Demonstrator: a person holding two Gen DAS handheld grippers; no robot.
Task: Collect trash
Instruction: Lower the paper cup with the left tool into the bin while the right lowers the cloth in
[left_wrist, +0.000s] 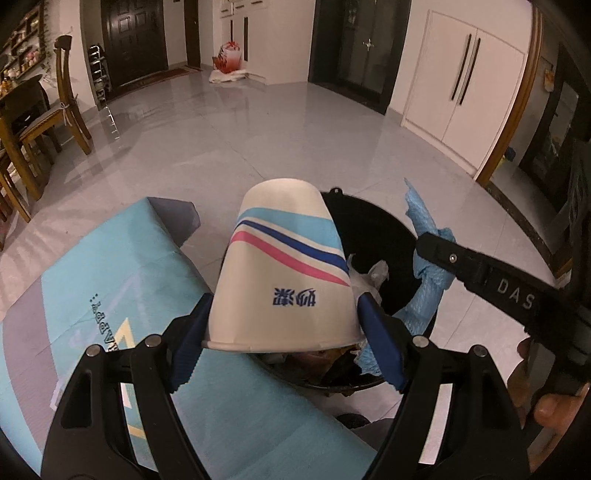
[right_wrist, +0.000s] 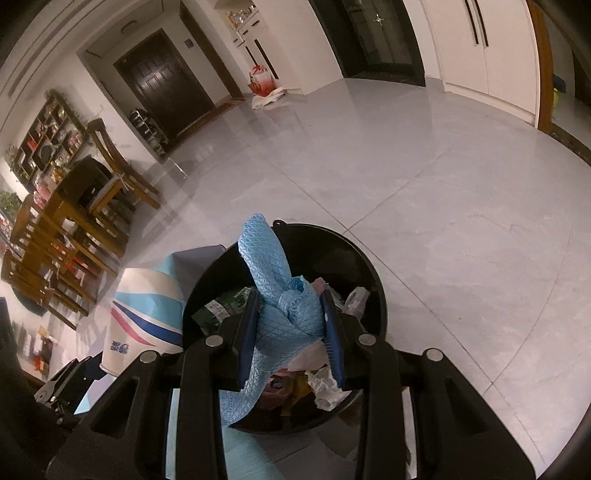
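Note:
My left gripper (left_wrist: 284, 325) is shut on a white paper cup (left_wrist: 284, 266) with blue and pink stripes, held upside down at the left rim of a black trash bin (left_wrist: 373, 229). My right gripper (right_wrist: 291, 325) is shut on a crumpled blue cloth (right_wrist: 273, 273) and holds it over the bin (right_wrist: 354, 258), which holds several wrappers and papers. The cup also shows in the right wrist view (right_wrist: 147, 314), left of the bin. The right gripper's arm and the cloth (left_wrist: 424, 229) show at the right in the left wrist view.
A table with a light-blue cover (left_wrist: 122, 280) lies beside the bin on the left. Grey tile floor (left_wrist: 258, 140) stretches beyond. Wooden chairs and a table (left_wrist: 40, 122) stand at far left. A red-and-white bag (left_wrist: 229, 59) sits by the far wall. White cabinets (left_wrist: 465, 85) stand at right.

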